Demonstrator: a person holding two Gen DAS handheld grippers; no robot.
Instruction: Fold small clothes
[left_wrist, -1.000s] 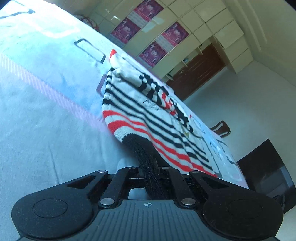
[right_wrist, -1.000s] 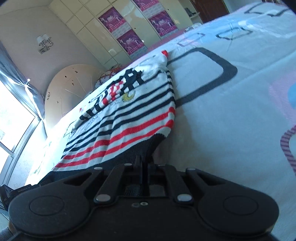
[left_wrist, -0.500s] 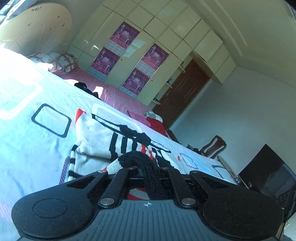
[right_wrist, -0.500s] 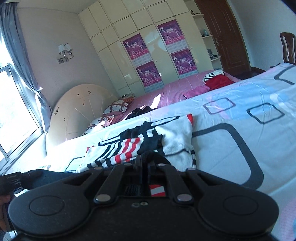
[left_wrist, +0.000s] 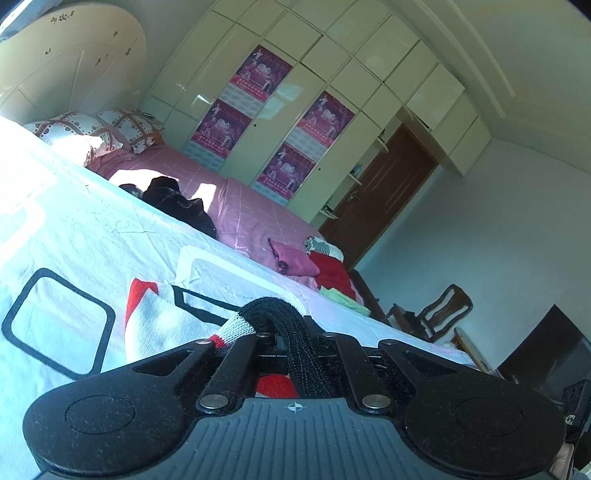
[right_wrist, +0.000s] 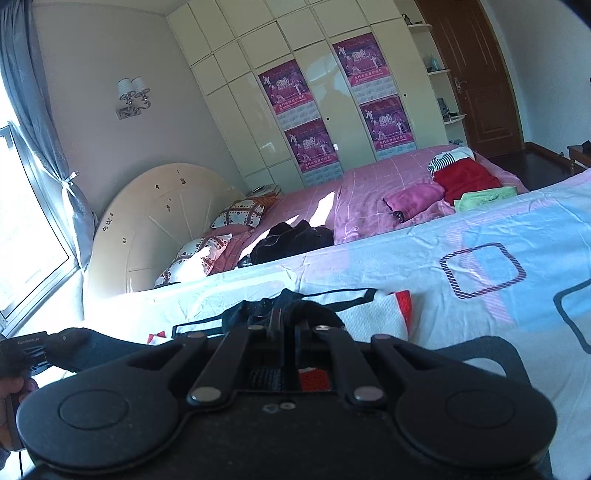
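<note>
Left wrist view: the left hand-held gripper (left_wrist: 295, 332) is clamped on the sweater's (left_wrist: 162, 325) black hem, the rest lying ahead on the bed (left_wrist: 74, 236). The right hand-held gripper (right_wrist: 286, 325) pinches the hem's other corner, so the hem runs crosswise between them, both equally near.

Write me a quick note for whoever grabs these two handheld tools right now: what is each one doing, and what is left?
Left gripper: jaws shut on the striped sweater's black hem.
Right gripper: jaws shut on the same hem.
Sweater: on the patterned bedsheet, hem held above the rest.
Done: hem gripped at both ends.
Left: probably lay the hem down, release, finish folding.
</note>
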